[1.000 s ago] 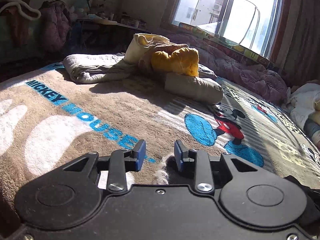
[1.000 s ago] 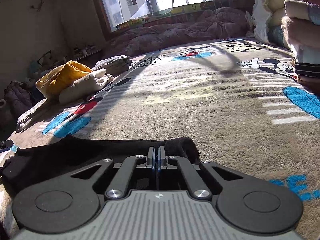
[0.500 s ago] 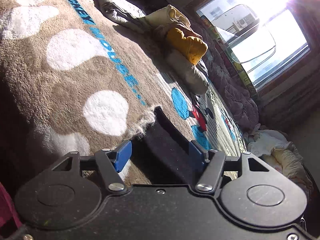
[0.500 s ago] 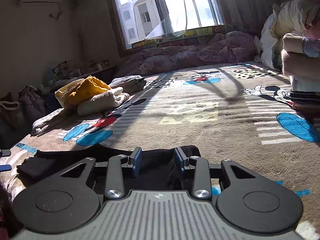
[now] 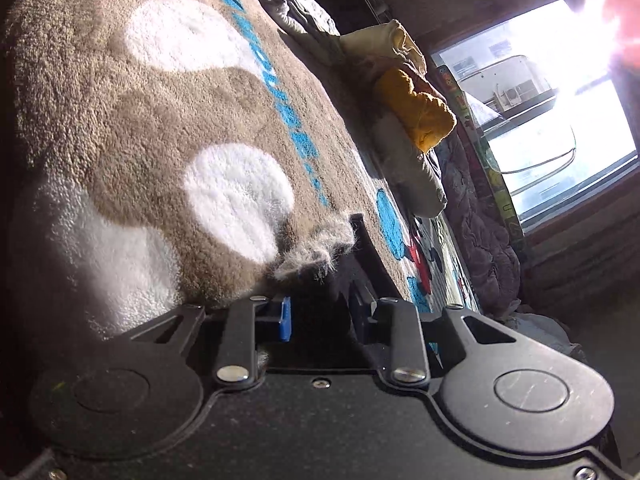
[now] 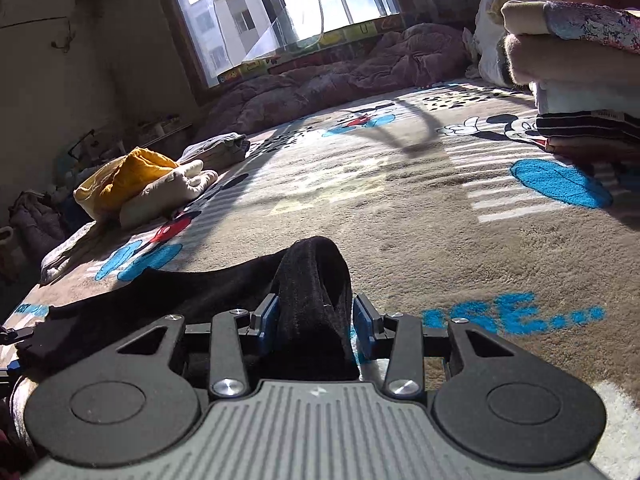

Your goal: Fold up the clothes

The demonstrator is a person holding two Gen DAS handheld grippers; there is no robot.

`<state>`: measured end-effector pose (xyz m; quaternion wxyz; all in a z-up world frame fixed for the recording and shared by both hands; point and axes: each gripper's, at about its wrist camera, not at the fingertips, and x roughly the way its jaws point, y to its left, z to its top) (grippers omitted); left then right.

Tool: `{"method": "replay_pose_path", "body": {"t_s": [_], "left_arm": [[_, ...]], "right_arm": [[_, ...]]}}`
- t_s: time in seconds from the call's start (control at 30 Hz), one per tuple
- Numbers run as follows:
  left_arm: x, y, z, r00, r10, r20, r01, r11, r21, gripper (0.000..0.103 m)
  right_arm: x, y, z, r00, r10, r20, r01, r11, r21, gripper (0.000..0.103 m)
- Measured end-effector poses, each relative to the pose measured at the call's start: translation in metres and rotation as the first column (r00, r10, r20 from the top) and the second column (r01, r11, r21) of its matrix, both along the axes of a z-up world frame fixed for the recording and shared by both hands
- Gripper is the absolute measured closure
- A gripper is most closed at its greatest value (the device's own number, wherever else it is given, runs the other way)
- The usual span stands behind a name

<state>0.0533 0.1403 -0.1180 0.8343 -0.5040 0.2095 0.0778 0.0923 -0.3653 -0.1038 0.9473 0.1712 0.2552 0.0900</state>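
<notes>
A black garment [image 6: 180, 292] with a fluffy grey lining lies on the Mickey Mouse blanket [image 6: 400, 220]. In the right wrist view one end of it arches up in a fold between the fingers of my right gripper [image 6: 316, 316]. That gripper is open, and blanket shows between the cloth and the right pad. In the left wrist view my left gripper [image 5: 322, 314] is tilted and open. Its jaws stand narrowly either side of the black garment [image 5: 354, 264], just behind its fuzzy grey edge [image 5: 316, 256]. Shadow hides any contact there.
A heap with a yellow garment [image 6: 128, 176] and beige clothes lies at the blanket's far left, seen also as the yellow garment [image 5: 420, 112]. A grey folded piece [image 6: 220, 148] sits behind it. A stack of folded clothes [image 6: 580, 80] stands at right, and a purple quilt [image 6: 340, 88] lies under the window.
My right gripper, shut a second ago, has opened and lifted back, leaving the black fold between its fingers. The left gripper tilted, opened wide, then narrowed around the garment's edge.
</notes>
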Motion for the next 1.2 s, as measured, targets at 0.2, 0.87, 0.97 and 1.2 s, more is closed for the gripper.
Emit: {"method": "replay_pose_path", "body": {"t_s": [0.2, 0.87, 0.97, 1.2], "left_arm": [[0.005, 0.003, 0.000, 1.000, 0.008, 0.002, -0.008, 1.000, 0.001, 0.083], [0.045, -0.156, 0.134, 0.886, -0.410, 0.215, 0.274, 0.839, 0.471, 0.097], [0.053, -0.200, 0.129, 0.853, -0.488, 0.183, 0.326, 0.773, 0.544, 0.097], [0.065, -0.291, 0.109, 0.771, -0.631, 0.088, 0.425, 0.612, 0.667, 0.096]], "right_arm": [[0.001, 0.002, -0.001, 1.000, 0.019, -0.012, -0.019, 1.000, 0.013, 0.060], [0.004, -0.043, -0.022, 0.997, -0.015, -0.069, 0.043, 0.901, 0.433, 0.056], [0.003, -0.053, -0.027, 0.997, -0.031, -0.074, 0.065, 0.857, 0.511, 0.056], [0.002, -0.070, -0.036, 0.996, -0.044, -0.072, 0.079, 0.779, 0.622, 0.056]]}}
